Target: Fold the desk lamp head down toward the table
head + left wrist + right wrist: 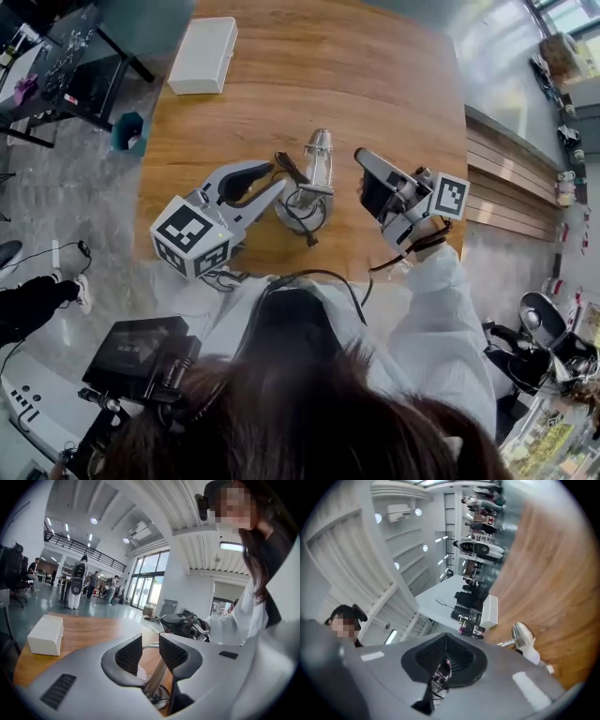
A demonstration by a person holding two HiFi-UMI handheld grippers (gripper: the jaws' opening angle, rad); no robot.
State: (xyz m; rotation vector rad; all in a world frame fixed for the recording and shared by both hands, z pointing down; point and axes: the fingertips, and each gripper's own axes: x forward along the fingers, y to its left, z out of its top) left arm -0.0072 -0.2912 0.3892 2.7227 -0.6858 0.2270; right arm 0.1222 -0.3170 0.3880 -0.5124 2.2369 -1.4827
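- While the lamp [317,164] stands mid-table [375,84] in the head view, the left gripper [272,180] and right gripper [364,159] flank it; folding seems not yet begun.
- Left gripper view: jaws wide, lamp stem [157,677] just beyond them, ungripped.
- Right gripper view: jaws together, empty; next, one gripper likely steadies the lamp and the other presses its head [522,634] down.

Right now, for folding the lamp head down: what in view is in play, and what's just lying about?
In play:
- silver desk lamp with round base and black cable
- left gripper, open, near the lamp's base
- right gripper, shut, empty

Lying about:
- white rectangular box, at the far left corner of the brown wooden table
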